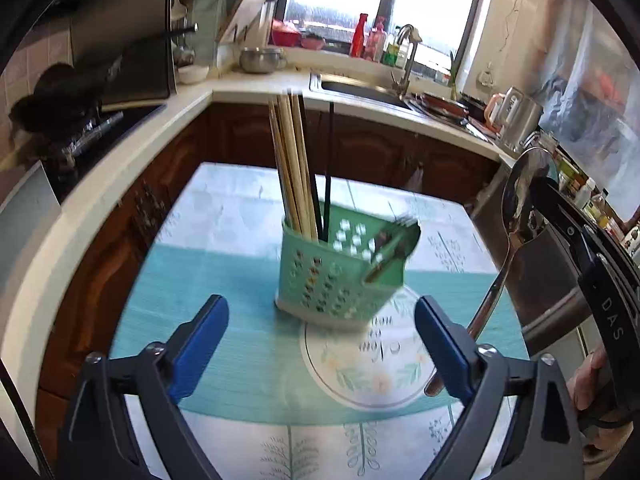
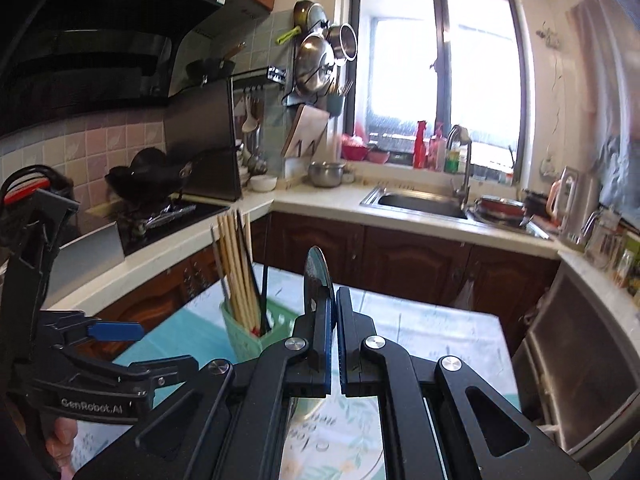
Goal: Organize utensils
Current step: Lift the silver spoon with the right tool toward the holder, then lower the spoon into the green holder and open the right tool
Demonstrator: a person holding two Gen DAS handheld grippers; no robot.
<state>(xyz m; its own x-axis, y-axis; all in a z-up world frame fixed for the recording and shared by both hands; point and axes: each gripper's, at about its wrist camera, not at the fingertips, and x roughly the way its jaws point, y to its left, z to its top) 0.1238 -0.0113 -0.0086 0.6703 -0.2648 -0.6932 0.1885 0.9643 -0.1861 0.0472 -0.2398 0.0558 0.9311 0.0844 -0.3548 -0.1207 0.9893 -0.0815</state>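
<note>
Left wrist view: left gripper (image 1: 322,344) spread wide, nothing between its pads, hovering near the green caddy (image 1: 340,276) on the placemat (image 1: 224,320). Chopsticks (image 1: 290,164) stand in its far-left compartment; a fork (image 1: 394,244) leans in the right one. Right wrist view: right gripper (image 2: 334,320) clamped on a metal spoon (image 2: 316,276), bowl upward, probably headed for the caddy (image 2: 248,336).

Both grippers are black, angular linkage frames with triangular cut-outs and round silver screws at the pivots. The left gripper (image 1: 322,344) carries blue pads on its fingers (image 1: 200,344). White lettering "GenRobot.AI" marks its side, and "DAS" marks the right gripper (image 2: 334,344).
</note>
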